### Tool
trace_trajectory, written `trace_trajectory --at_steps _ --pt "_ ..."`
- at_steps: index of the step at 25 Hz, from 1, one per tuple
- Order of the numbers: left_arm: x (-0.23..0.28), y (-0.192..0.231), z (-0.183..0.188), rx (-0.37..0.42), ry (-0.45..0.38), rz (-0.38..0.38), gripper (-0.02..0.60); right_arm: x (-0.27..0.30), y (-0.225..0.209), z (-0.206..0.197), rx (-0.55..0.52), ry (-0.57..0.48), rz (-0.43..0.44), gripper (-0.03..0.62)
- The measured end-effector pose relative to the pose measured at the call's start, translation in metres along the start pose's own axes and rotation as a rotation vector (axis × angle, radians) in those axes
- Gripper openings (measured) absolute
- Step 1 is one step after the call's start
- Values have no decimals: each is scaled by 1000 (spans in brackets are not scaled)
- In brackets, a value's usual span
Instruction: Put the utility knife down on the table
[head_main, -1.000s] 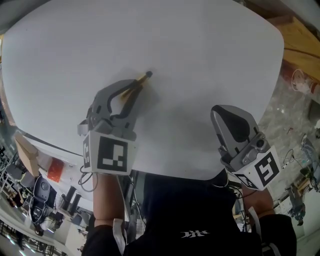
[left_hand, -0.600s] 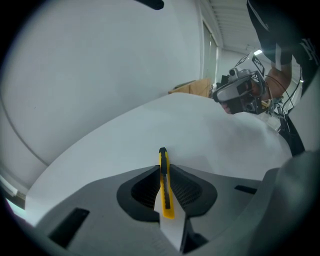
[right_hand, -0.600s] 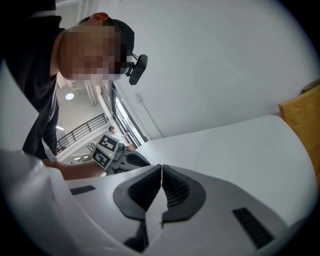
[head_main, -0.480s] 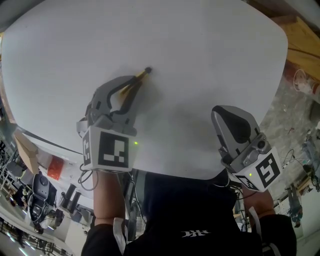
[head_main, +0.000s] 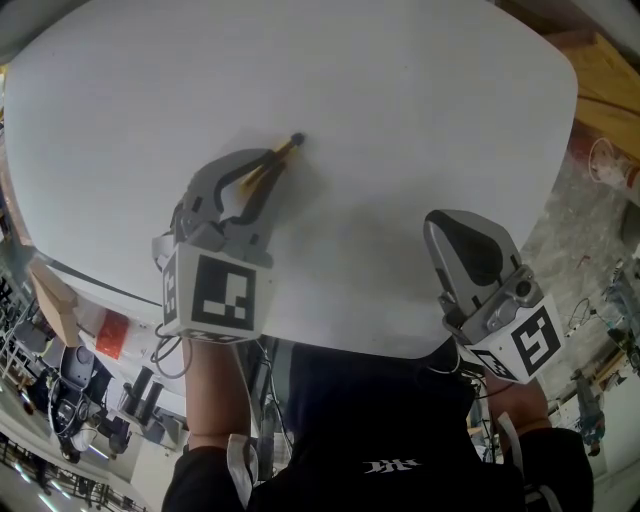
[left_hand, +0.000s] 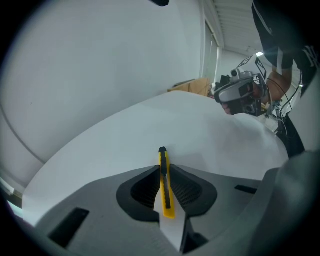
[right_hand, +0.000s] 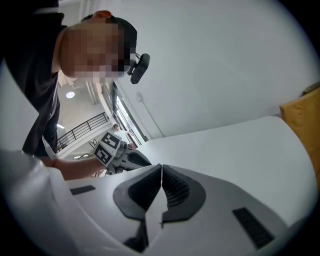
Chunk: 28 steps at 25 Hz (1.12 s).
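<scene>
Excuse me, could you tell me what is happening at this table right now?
A person holds a claw in each hand over a white table. The left claw is shut on a yellow utility knife, whose tip points out across the table, low over it. Whether it touches the surface I cannot tell. The knife is not yet released. The right claw is shut and empty, near the table's near edge.
</scene>
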<state>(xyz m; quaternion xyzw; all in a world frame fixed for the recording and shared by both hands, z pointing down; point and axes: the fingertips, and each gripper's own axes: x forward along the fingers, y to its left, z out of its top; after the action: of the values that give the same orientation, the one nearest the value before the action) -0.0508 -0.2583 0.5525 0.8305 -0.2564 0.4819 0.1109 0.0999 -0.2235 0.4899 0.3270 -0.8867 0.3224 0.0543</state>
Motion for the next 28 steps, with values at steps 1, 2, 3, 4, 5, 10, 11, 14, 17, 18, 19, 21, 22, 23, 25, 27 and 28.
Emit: trace_trajectory --at_steps 1,2,3,4,5,10,11,14,17,18,19,21,22,23,25,27,28 --pt "0 0 0 1 2 -2 58 1 0 0 0 0 1 5" --pt "0 1 0 0 4 -3 58 1 0 0 0 0 1 5" --pt "0 1 1 0 5 -3 58 1 0 1 0 0 1 5" --pt "0 2 1 0 5 -1 58 1 -1 0 0 0 0 5" --pt "1 2 2 1 5 2 58 1 -1 0 0 0 0 5" --pt "-1 4 2 6 8 11 75 0 0 -1 -2 -2 0 5" --pt "-2 4 3 7 3 15 77 1 0 -1 -4 -4 1 5" --pt "-14 1 10 -8 -63 16 75 0 2 0 -16 -3 -3 5" --pt "-38 -18 20 18 -210 26 46 -1 9 1 -41 -9 -31 5" --pt "-49 -25 24 24 -306 34 37 2 11 2 -60 -16 -47 5" --pt "-62 -33 29 -1 -428 28 23 5 11 2 -82 -21 -67 5" --pt "-87 -52 31 -132 -638 -37 6 6 16 6 -109 -21 -116 5" --pt "-99 -63 29 -210 -698 -83 6 1 23 11 -112 -18 -140 5" --pt "-113 -75 28 -279 -737 -126 6 -8 34 17 -113 -16 -159 5" --pt "-144 -98 28 -359 -776 -203 5 -32 66 32 -122 -17 -184 5" --pt "-176 -117 28 -345 -783 -257 5 -55 104 44 -126 -20 -196 5" --pt "-191 -123 27 -308 -785 -273 5 -63 123 47 -118 -24 -190 5"
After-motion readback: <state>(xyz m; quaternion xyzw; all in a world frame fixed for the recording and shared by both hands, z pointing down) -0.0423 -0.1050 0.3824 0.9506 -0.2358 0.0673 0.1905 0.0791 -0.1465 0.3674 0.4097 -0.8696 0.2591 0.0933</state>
